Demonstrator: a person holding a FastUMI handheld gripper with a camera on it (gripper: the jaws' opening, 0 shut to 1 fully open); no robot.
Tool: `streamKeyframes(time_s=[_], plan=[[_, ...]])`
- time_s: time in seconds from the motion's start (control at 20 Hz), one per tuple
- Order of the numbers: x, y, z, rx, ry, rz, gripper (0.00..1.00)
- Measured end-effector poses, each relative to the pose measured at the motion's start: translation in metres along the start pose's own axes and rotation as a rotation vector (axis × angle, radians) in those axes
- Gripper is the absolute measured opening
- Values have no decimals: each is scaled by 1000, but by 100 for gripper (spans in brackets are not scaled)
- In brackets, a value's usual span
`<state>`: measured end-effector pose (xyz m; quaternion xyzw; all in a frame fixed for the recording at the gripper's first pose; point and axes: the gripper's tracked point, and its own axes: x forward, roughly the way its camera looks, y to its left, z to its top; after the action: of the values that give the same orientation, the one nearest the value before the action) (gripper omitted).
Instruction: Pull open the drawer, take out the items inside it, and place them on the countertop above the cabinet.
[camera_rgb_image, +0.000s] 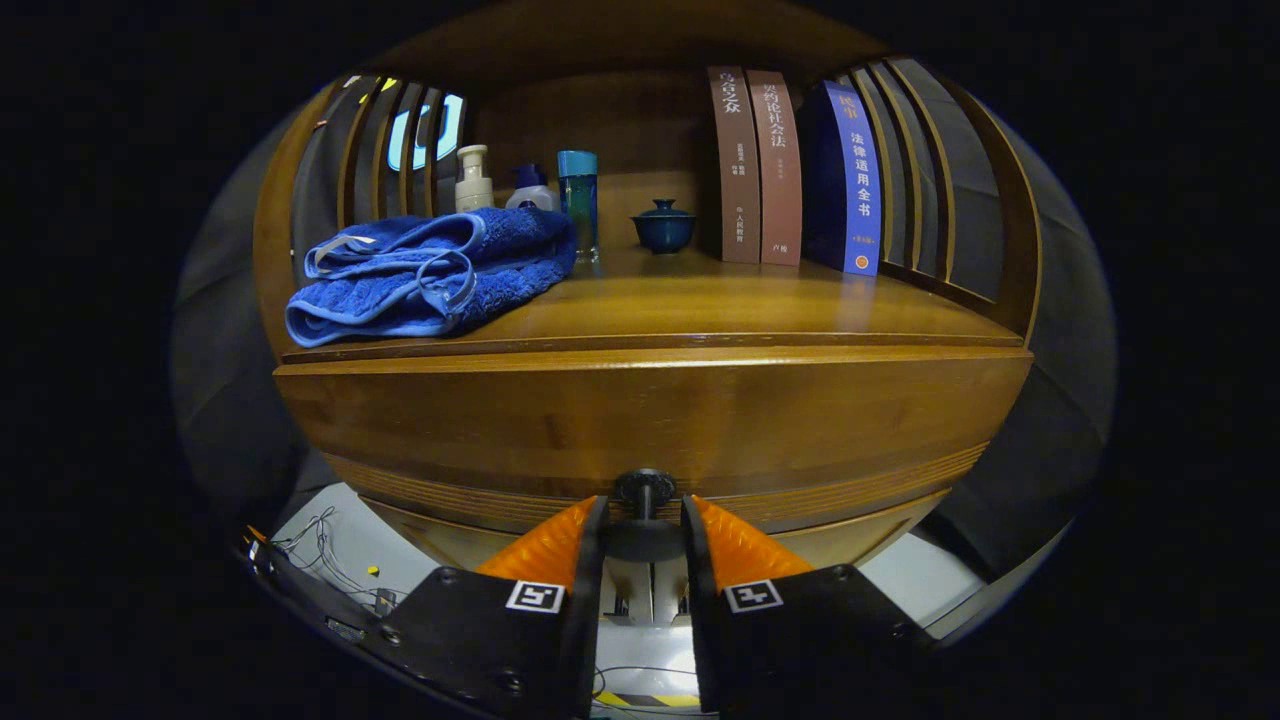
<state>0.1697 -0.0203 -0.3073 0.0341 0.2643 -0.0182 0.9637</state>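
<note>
Glossy varnished wood drawer (650, 420), countertop (700, 305); plush terry-cloth towel (430, 272).

Staged home study booth, wooden cabinet (650, 420), books (780, 165) (upright), towel (430, 275), toiletries (475, 180)

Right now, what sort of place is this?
Probably a staged home corner: a wooden cabinet holding books, a blue towel and toiletry bottles. The gripper straddles the drawer knob.

A warm brown wooden cabinet (650, 420) stands under dim light, its slatted side panels (920, 170) rising at two and ten o'clock. Below, at seven o'clock, pale floor (330, 550) carries loose wires (320, 560).
</note>
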Motion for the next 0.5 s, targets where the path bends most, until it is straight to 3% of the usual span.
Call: streamKeyframes(time_s=[0.05,0.5], plan=[[4,1,-4,-12,1,-1,34],[-15,1,-12,-32,18,-4,34]])
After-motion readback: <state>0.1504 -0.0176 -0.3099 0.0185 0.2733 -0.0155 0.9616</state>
